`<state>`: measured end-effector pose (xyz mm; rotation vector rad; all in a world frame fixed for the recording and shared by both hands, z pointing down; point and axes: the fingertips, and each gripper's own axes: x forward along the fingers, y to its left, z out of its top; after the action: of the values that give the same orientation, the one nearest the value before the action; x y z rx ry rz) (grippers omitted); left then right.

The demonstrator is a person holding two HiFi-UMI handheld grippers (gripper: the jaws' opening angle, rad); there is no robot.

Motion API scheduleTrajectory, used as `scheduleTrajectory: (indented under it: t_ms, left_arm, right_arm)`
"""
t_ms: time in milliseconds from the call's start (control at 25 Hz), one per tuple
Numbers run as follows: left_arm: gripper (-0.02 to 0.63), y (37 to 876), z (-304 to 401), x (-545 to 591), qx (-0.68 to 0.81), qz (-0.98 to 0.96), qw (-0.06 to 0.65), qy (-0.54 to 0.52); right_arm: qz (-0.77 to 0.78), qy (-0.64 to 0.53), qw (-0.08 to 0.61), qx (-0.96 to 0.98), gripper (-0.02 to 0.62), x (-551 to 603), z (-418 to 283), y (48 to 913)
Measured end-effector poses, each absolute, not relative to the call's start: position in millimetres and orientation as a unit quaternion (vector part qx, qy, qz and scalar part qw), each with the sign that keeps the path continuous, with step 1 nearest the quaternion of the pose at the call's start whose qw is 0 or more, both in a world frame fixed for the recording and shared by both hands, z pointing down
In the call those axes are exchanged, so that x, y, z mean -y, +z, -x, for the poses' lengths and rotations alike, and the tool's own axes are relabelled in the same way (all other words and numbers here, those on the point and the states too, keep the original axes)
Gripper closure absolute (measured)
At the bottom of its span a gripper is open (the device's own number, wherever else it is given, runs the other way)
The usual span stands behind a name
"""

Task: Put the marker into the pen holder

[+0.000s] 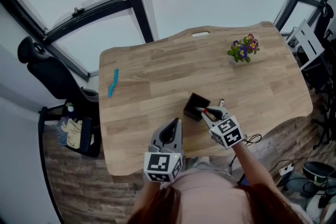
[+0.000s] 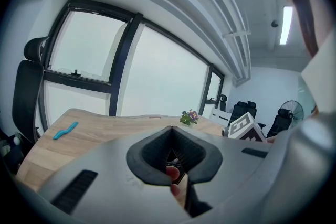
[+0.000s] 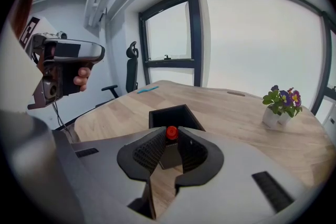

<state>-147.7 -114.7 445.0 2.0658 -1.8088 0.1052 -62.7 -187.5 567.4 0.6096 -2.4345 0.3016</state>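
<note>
One step remains: right gripper (image 3: 171, 139), clamped on the marker (image 3: 171, 132) just short of the holder (image 3: 157, 114), must line it over the opening and release; left gripper (image 2: 171, 129) sits closed, empty.

No legible text, brand, number or sign appears in any view. Only black-and-white square coded patterns show, printed on the left cube (image 1: 163, 162) of the left gripper (image 1: 176, 123) and the right cube (image 1: 229, 132) of the right gripper (image 1: 203, 111).

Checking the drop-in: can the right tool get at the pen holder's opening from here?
Probably yes: the right tool, shut on the marker, points at the open-topped pen holder just ahead, with nothing between them.
</note>
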Motion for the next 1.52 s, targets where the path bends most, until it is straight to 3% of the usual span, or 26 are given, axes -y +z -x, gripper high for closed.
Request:
scheduleTrajectory:
  t_ms: [920, 1520]
  left_arm:
    - [0.604, 442, 144, 120, 0.632, -0.749, 0.194, 0.037]
    - [0.604, 439, 119, 127, 0.598, -0.778, 0.189, 0.041]
  right_arm:
    - [-0.266, 0.126, 0.253, 0.922, 0.506, 193, 59, 546]
    - [-0.342, 0.141, 0.237, 0.898, 0.543, 192, 6, 548]
